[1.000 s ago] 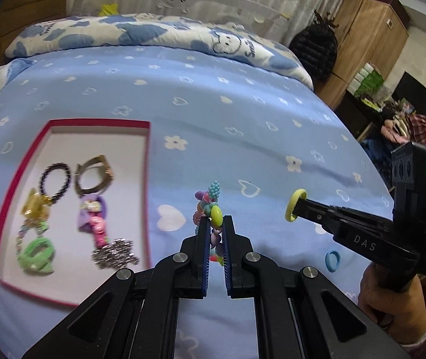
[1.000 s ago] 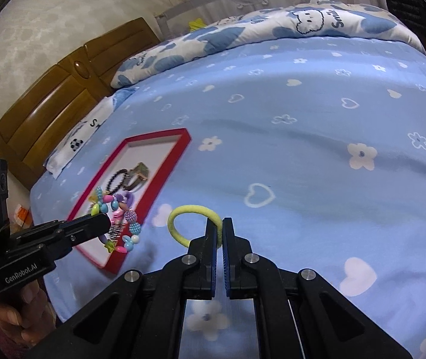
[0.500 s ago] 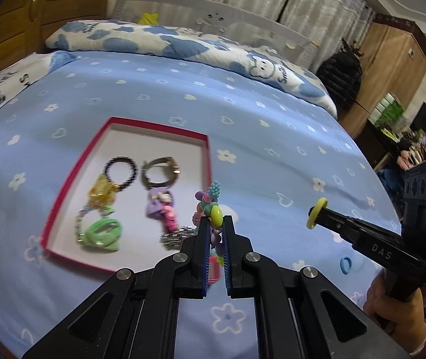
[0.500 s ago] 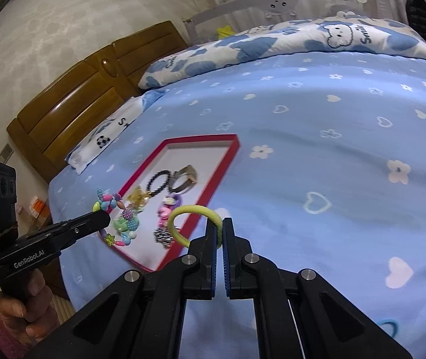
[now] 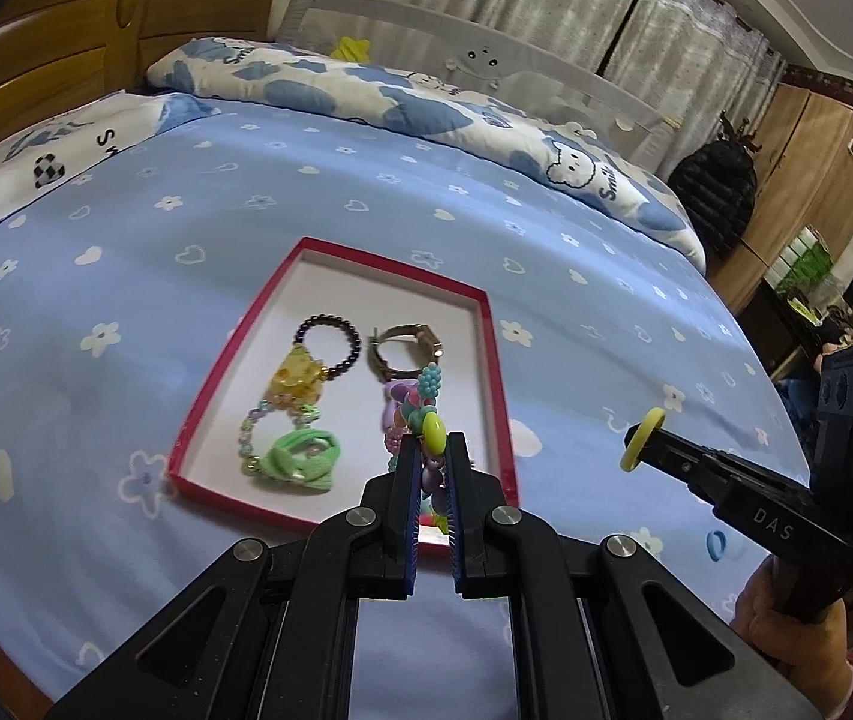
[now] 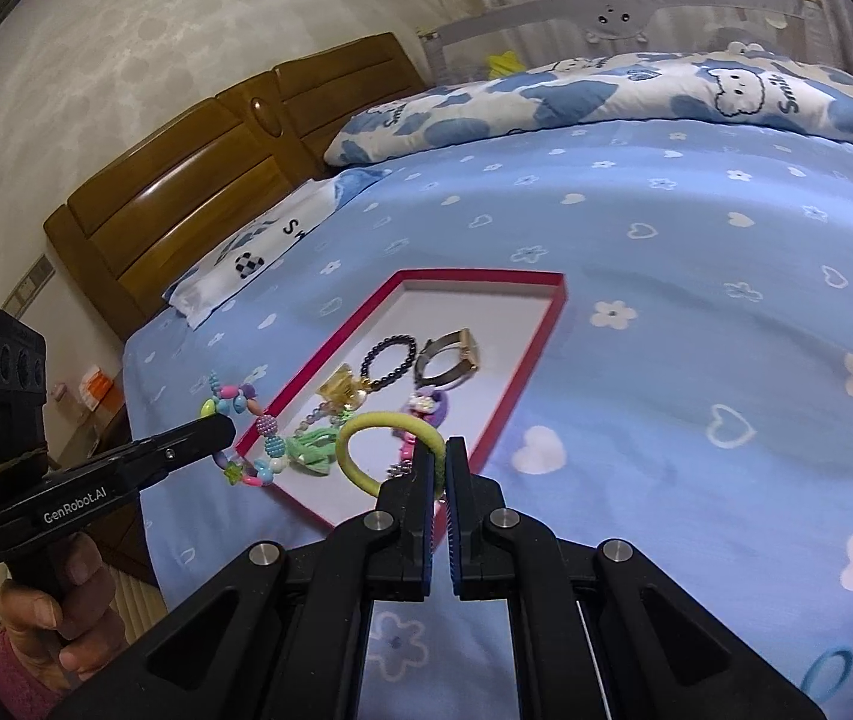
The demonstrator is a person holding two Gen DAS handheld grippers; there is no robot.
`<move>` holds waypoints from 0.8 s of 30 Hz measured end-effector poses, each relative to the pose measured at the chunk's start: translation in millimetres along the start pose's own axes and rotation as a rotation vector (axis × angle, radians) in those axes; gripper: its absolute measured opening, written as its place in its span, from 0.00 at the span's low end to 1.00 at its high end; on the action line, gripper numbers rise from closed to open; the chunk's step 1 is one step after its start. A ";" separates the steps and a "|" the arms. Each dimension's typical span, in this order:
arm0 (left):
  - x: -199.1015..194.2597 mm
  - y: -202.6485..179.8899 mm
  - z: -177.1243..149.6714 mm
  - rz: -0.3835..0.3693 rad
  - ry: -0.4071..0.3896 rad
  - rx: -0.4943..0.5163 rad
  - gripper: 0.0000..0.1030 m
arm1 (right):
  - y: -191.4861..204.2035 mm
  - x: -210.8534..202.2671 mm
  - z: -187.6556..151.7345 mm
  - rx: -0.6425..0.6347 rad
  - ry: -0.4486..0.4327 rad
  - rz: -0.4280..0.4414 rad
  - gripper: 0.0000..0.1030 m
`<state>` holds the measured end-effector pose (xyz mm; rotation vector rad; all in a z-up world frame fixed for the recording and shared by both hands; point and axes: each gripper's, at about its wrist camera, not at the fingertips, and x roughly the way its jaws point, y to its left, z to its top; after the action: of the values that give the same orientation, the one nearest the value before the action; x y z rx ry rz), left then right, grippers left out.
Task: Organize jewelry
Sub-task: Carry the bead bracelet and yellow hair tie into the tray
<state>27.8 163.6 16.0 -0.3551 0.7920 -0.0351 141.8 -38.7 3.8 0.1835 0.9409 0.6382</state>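
Surface: blue heart-print bedsheet; red-rimmed tray mid-frame.
Room: wooden headboard upper left.
Your left gripper: clamps beaded bracelet.
Your right gripper: clamps yellow hair tie.

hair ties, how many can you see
3: a yellow hair tie pinched in the right tool, a green one in the red tray, a blue one on the bedsheet. Others may be hidden.

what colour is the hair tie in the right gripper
Yellow-green. The hair tie is clamped in the right gripper, and shows best in the right wrist view.
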 end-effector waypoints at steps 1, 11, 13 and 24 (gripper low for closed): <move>-0.1 1.4 0.1 0.002 0.000 -0.003 0.06 | 2.2 2.6 0.2 -0.003 0.003 0.003 0.03; 6.0 19.0 3.0 0.020 0.004 -0.039 0.06 | 15.8 31.3 2.4 -0.028 0.044 0.015 0.03; 9.5 24.1 4.7 0.018 0.009 -0.046 0.06 | 17.0 38.0 2.6 -0.034 0.057 0.013 0.03; 36.3 39.9 13.2 0.021 0.049 -0.076 0.06 | 20.7 72.2 -1.0 -0.053 0.132 -0.003 0.03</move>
<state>58.6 199.1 -13.6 -0.4189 0.8466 0.0062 162.6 19.9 -38.3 0.0938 1.0498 0.6778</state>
